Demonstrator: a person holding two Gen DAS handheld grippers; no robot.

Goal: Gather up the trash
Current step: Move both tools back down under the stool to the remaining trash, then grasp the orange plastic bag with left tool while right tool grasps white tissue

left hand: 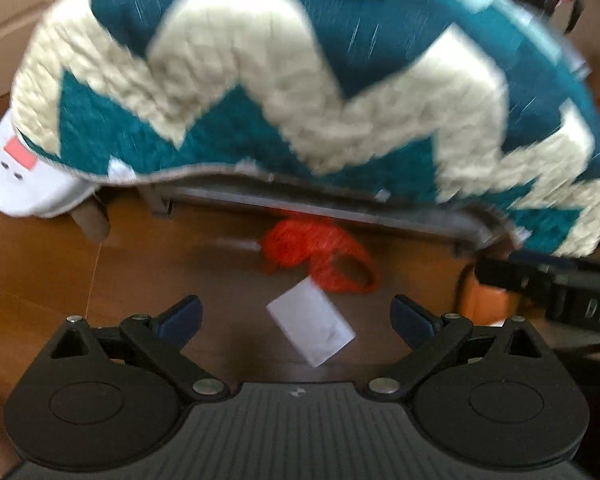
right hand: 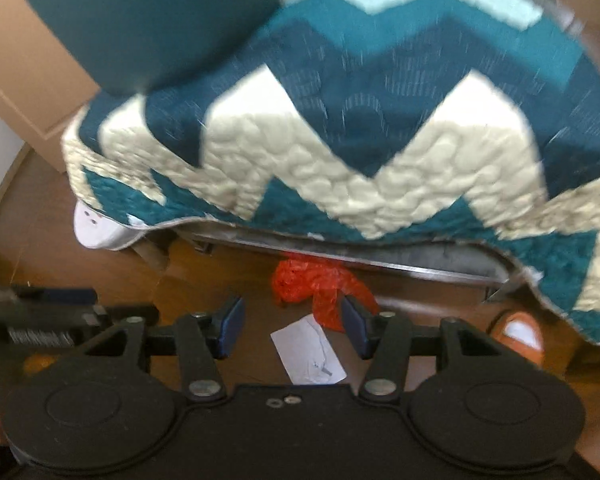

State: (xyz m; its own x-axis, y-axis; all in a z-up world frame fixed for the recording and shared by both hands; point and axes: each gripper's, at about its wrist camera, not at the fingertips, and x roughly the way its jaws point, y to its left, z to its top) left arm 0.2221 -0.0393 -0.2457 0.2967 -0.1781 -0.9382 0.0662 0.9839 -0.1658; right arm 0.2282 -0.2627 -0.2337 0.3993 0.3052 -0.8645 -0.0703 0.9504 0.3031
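Trash collection barely begun: two pieces of litter lie on the wooden floor (left hand: pixel 40 280) beside a quilt-draped bed (left hand: pixel 300 92), neither picked up.

The red plastic bag (left hand: pixel 320 254) lies beyond the fingertips, partly under the bed edge; the white paper scrap (left hand: pixel 312 330) sits nearer, between the left gripper (left hand: pixel 296 314)'s widely spread, empty fingers; the right gripper (right hand: pixel 292 330) is parted more narrowly, empty, paper framed between its fingers.

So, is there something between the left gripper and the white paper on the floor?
Nothing visible. The white paper lies flat on the bare wooden floor, ahead of the open left gripper. The red plastic bag lies beyond it, touching its far corner.
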